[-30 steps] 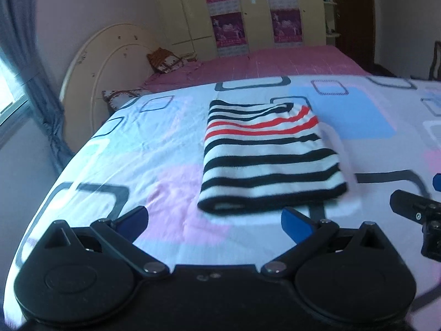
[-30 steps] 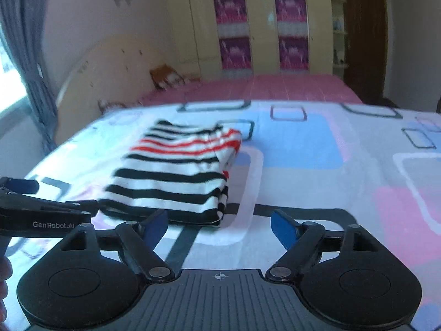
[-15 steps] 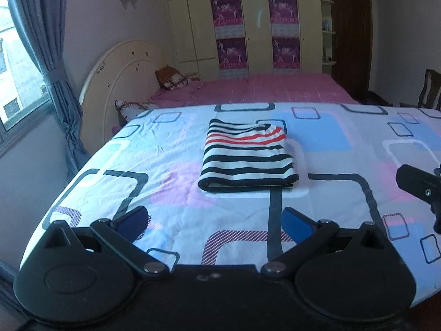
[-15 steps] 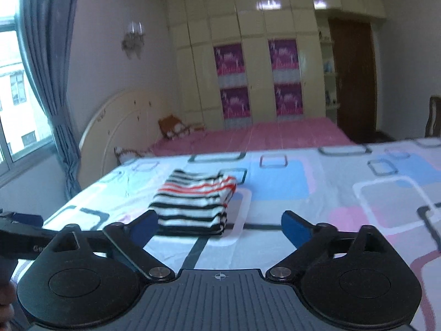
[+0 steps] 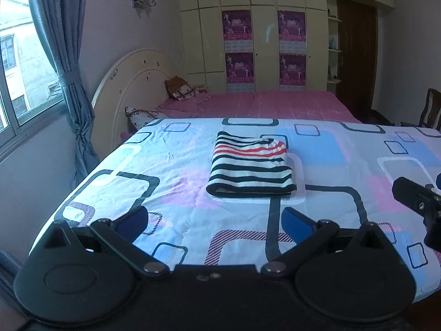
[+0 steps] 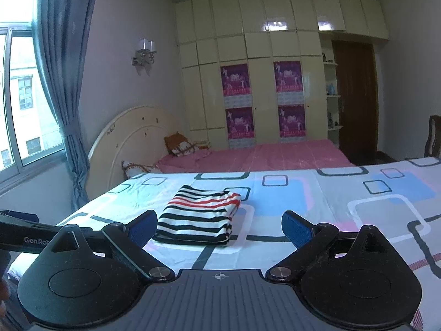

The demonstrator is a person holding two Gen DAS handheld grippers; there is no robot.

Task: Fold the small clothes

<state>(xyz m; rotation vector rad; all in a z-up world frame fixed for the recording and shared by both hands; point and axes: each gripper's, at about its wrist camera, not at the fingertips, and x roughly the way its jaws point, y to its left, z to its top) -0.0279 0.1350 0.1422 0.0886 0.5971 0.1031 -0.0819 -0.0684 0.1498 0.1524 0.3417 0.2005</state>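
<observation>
A folded striped garment (image 5: 250, 167), white with black and red stripes, lies flat on the patterned sheet (image 5: 171, 171). It also shows in the right wrist view (image 6: 199, 218). My left gripper (image 5: 213, 220) is open and empty, held back from the garment near the sheet's front edge. My right gripper (image 6: 219, 226) is open and empty, also back from the garment and to its right. The right gripper's body (image 5: 419, 201) shows at the right edge of the left wrist view, and the left gripper's body (image 6: 30, 238) at the left edge of the right wrist view.
A bed with a pink cover (image 5: 259, 104) and a cream headboard (image 5: 132, 82) stands behind the sheet. A curtain (image 5: 69, 63) and window are at the left. Wardrobes (image 6: 264, 91) line the back wall. A wooden chair (image 5: 430, 110) is at the right.
Both grippers have pulled back and up from the folded garment, which now looks smaller and farther. The garment has not moved. Both stay open.
</observation>
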